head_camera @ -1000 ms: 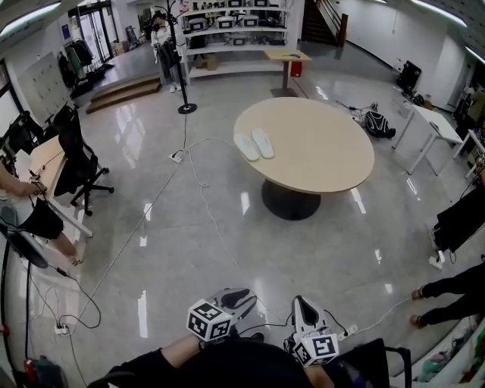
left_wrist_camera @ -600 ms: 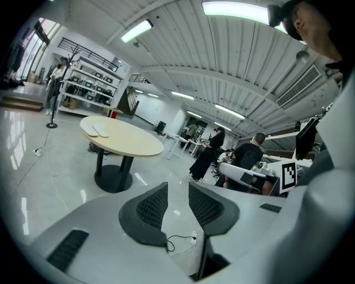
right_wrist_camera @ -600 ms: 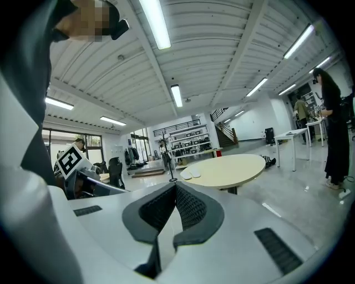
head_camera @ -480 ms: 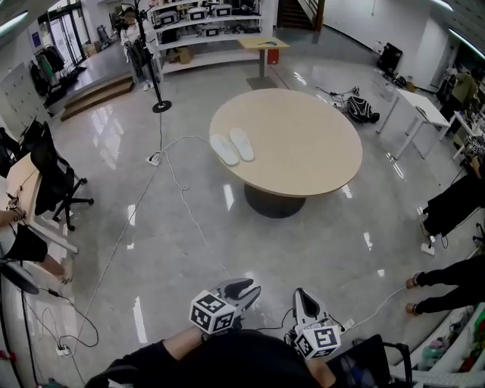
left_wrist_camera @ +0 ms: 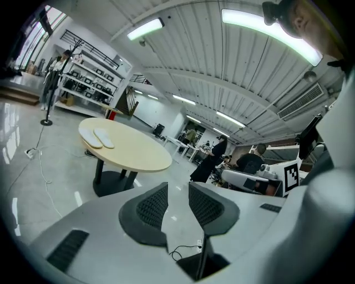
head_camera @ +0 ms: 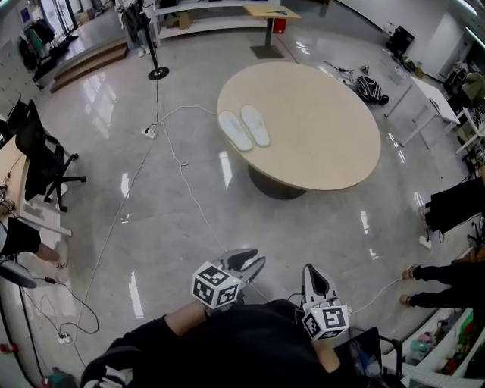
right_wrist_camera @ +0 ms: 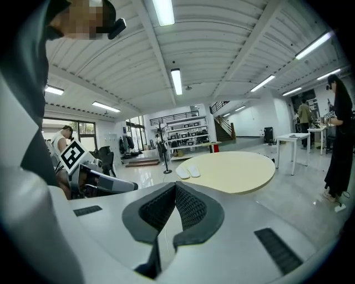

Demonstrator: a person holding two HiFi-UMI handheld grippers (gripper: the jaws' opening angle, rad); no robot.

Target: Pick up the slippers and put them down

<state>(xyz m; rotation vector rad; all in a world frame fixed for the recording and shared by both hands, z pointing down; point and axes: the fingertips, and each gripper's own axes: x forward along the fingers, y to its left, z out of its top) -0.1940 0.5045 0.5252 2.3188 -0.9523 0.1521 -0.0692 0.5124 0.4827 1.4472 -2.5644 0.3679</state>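
Two white slippers [head_camera: 244, 128] lie side by side near the left edge of a round beige table [head_camera: 318, 144]; they also show small and far off in the left gripper view [left_wrist_camera: 99, 137] and in the right gripper view [right_wrist_camera: 188, 172]. My left gripper [head_camera: 254, 262] hangs low over the floor, well short of the table, its jaws apart with nothing between them [left_wrist_camera: 173, 204]. My right gripper [head_camera: 313, 273] is beside it, jaws pressed together and empty [right_wrist_camera: 175, 204].
Cables [head_camera: 182, 174] trail over the glossy floor left of the table base. An office chair [head_camera: 39, 155] and desk stand at far left. A person's legs [head_camera: 439, 273] are at right, a backpack [head_camera: 371, 87] and white desks beyond. Shelving [head_camera: 204, 15] lines the back.
The table and slippers have grown nearer and larger in the head view as I walk toward them. Both grippers keep their pose in front of me.
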